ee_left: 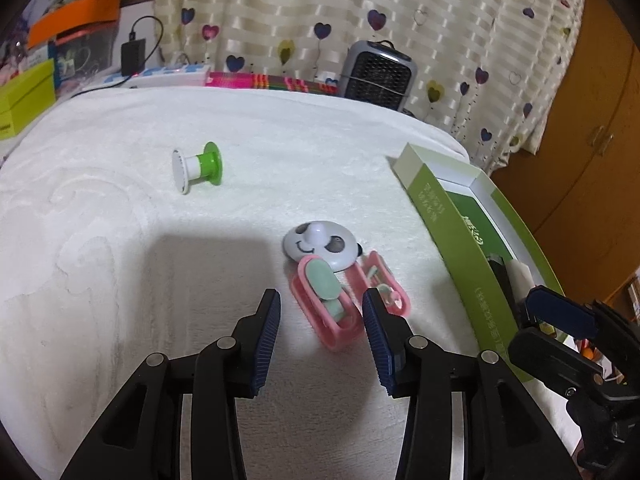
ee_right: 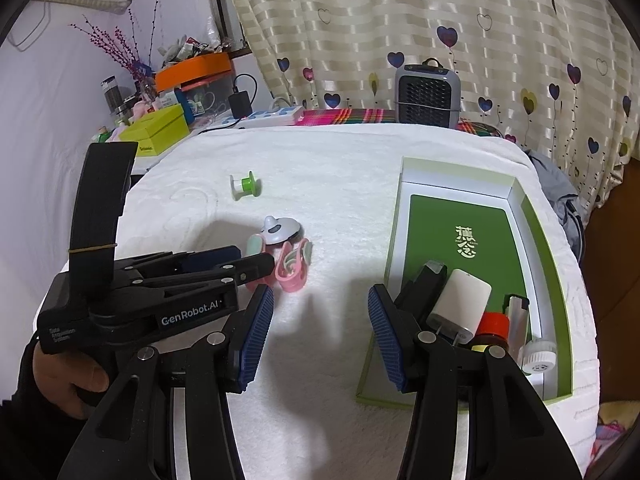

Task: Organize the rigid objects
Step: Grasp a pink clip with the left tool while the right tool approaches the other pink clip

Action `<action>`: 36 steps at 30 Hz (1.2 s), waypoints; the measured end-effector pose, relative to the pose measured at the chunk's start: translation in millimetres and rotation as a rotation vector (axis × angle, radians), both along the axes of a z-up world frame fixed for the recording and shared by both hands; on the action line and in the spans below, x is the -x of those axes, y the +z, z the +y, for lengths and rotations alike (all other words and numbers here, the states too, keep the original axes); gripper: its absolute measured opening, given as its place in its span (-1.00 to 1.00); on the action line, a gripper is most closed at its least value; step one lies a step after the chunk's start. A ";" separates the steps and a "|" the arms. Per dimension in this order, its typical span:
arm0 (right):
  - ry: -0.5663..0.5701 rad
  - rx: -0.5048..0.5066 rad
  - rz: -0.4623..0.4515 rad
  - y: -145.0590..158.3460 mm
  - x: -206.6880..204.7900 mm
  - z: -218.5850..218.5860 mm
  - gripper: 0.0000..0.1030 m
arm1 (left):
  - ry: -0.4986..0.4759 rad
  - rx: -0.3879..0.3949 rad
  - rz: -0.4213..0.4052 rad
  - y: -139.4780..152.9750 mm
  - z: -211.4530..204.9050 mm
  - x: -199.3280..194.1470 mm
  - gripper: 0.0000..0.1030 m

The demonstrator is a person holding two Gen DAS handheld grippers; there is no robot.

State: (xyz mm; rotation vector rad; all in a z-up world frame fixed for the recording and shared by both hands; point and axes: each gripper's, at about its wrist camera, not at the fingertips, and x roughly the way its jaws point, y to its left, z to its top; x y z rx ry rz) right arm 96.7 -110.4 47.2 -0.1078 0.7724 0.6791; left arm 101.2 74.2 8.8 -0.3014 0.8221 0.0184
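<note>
A pink clip with mint pads (ee_left: pixel 326 304) lies on the white blanket, a second pink clip (ee_left: pixel 384 286) beside it, and a round panda-face toy (ee_left: pixel 322 246) rests against them. My left gripper (ee_left: pixel 322 330) is open, its jaws standing on either side of the near pink clip. A green and white spool (ee_left: pixel 198 166) lies farther left. My right gripper (ee_right: pixel 320 320) is open and empty, just left of the green box (ee_right: pixel 436 216). The box holds a white charger (ee_right: pixel 460 308), a red-capped item (ee_right: pixel 494 326) and other small things. The clips (ee_right: pixel 292 268) and the spool (ee_right: pixel 244 186) also show there.
A grey fan heater (ee_left: pixel 378 76) stands at the bed's far edge by the curtain. A cluttered side table with a yellow-green box (ee_right: pixel 158 130) and an orange-lidded tub (ee_right: pixel 194 68) is at the left. A wooden wardrobe (ee_left: pixel 592 120) is at the right.
</note>
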 end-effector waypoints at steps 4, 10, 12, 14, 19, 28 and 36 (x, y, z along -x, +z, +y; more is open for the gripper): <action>-0.004 0.004 0.008 -1.0 -2.8 1.4 -0.02 | 0.015 0.002 -0.006 -0.1 3.1 2.2 -0.19; -0.005 0.024 0.011 -2.9 -9.5 7.8 -0.02 | 0.041 -0.022 -0.026 3.5 4.7 6.0 -0.45; -0.004 0.029 0.011 -3.5 -10.9 10.4 -0.02 | 0.041 -0.024 -0.024 3.4 5.4 5.1 -0.45; -0.002 0.032 0.012 -4.7 -11.2 13.2 -0.02 | 0.035 -0.020 -0.015 2.5 5.0 3.9 -0.45; 0.005 0.040 0.019 -8.1 -13.4 19.2 -0.02 | 0.021 -0.041 0.015 -1.7 0.3 -4.6 -0.45; -0.002 0.070 0.031 -13.3 -16.5 33.7 -0.02 | 0.074 -0.008 -0.015 -0.6 12.6 6.3 -0.66; -0.008 0.104 0.050 -19.0 -24.7 49.4 -0.02 | 0.125 0.061 -0.045 1.3 30.4 19.6 -0.66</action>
